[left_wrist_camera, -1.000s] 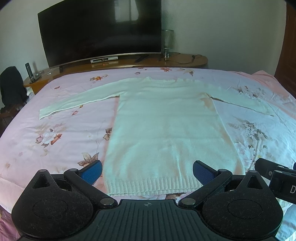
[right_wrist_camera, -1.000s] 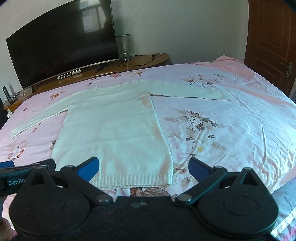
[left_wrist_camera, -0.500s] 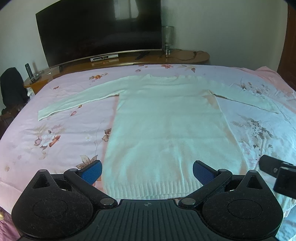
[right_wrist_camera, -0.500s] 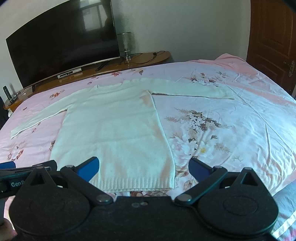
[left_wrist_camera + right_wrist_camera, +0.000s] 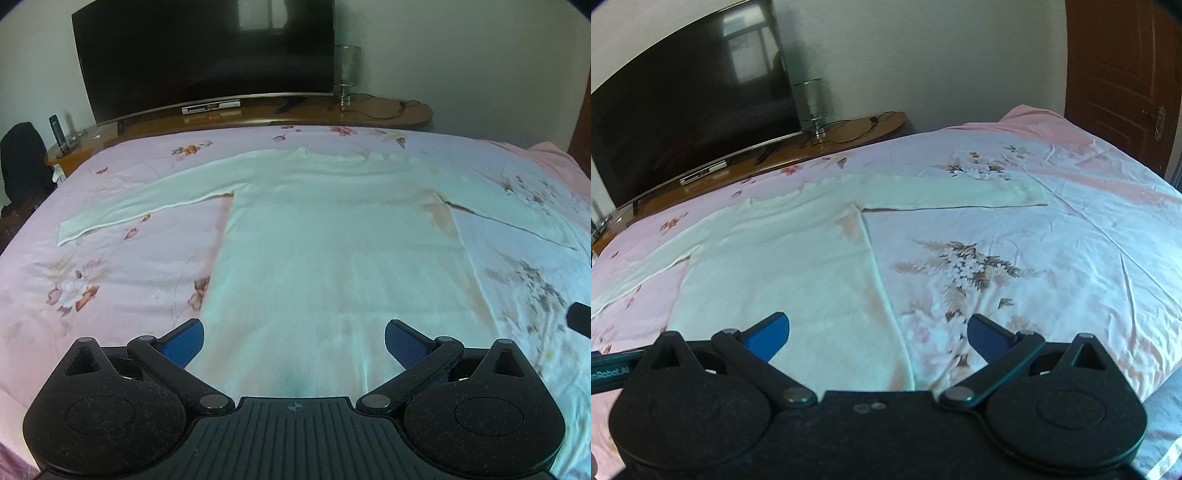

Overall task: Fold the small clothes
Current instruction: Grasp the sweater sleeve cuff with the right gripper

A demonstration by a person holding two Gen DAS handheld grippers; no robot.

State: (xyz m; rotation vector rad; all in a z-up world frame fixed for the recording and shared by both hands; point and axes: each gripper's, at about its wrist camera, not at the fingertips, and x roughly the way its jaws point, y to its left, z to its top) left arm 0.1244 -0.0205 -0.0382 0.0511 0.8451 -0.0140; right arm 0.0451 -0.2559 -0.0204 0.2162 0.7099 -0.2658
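Both claws closing in low over the spread sweater, nothing gripped yet.

The left gripper [image 5: 293,341] and right gripper [image 5: 878,334] had dropped and advanced since a second earlier, so the hem slid out of sight beneath them. Both stood wide open and empty. The white sweater [image 5: 332,251] lay flat on the pink bedspread [image 5: 1052,258] just ahead, its right side edge running between the right claw's fingers. Folding had apparently not begun.

Sweaters: one [image 5: 332,251], cream, flat on the bed [image 5: 110,280], both sleeves out
Grippers: two, left gripper [image 5: 293,341] and right gripper [image 5: 879,338], each spread wide
Televisions: one [image 5: 203,55]
Doors: one [image 5: 1123,74]
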